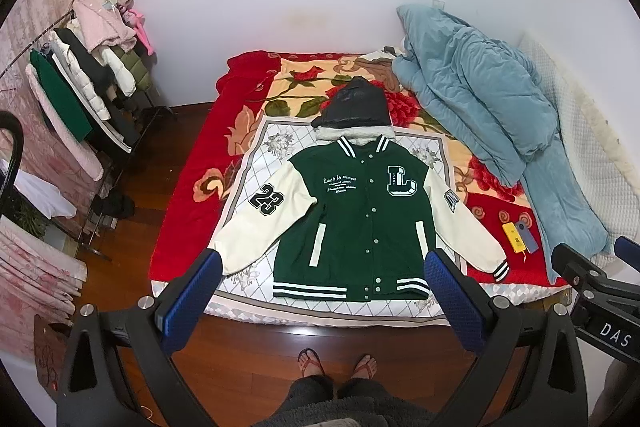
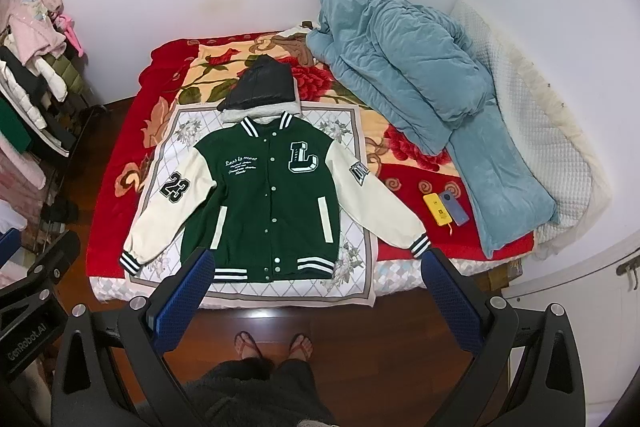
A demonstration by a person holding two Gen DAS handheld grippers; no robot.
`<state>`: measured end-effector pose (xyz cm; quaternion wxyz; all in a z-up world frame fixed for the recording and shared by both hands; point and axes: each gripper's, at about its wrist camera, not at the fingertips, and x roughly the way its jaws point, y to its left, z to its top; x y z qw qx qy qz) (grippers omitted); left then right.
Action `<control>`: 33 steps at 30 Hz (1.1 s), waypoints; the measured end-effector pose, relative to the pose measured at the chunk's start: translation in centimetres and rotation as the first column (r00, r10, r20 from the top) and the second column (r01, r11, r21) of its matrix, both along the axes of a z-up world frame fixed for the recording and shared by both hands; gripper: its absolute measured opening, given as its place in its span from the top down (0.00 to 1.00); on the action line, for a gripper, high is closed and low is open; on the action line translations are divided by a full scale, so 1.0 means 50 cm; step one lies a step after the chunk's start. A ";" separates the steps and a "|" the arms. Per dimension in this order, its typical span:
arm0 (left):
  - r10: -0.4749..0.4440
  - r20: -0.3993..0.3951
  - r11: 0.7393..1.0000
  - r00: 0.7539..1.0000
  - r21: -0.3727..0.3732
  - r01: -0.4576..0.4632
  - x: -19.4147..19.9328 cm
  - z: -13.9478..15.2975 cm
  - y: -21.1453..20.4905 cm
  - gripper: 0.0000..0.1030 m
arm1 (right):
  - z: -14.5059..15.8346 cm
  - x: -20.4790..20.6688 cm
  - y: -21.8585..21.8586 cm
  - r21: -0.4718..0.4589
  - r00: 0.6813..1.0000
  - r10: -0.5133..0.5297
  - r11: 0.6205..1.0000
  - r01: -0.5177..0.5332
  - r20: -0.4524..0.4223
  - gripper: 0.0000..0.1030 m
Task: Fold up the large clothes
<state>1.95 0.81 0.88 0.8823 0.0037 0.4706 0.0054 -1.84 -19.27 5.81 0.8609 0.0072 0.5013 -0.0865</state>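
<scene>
A green varsity jacket [image 1: 360, 215] with cream sleeves, a white "L" and a "23" patch lies flat, front up and buttoned, sleeves spread, on a white quilted cloth [image 1: 256, 163] on the bed. It also shows in the right wrist view [image 2: 272, 199]. A folded dark garment [image 1: 354, 105] lies just behind its collar. My left gripper [image 1: 324, 267] is open and empty, held above the bed's front edge. My right gripper [image 2: 316, 267] is open and empty too, at about the same height. Neither touches the jacket.
A red floral blanket [image 1: 188, 219] covers the bed. A blue duvet [image 1: 480, 95] is heaped at the right. A yellow device and a blue phone [image 1: 520, 237] lie near the right sleeve. A clothes rack [image 1: 84, 83] stands at the left. The person's feet [image 1: 338, 363] stand on the wooden floor.
</scene>
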 end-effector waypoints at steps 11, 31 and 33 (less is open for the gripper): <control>-0.001 0.005 1.000 1.000 0.001 0.001 -0.003 -0.001 -0.010 0.00 | 0.001 0.000 0.001 0.000 1.000 0.001 1.000 -0.001 -0.002 0.00; -0.002 0.002 1.000 1.000 -0.001 0.002 -0.012 -0.002 -0.023 0.00 | -0.008 -0.003 0.017 -0.003 1.000 0.010 1.000 -0.010 -0.009 0.00; 0.000 0.005 1.000 1.000 -0.002 0.000 -0.012 -0.001 -0.024 0.00 | -0.007 -0.001 0.019 -0.004 1.000 0.010 1.000 -0.010 -0.009 0.00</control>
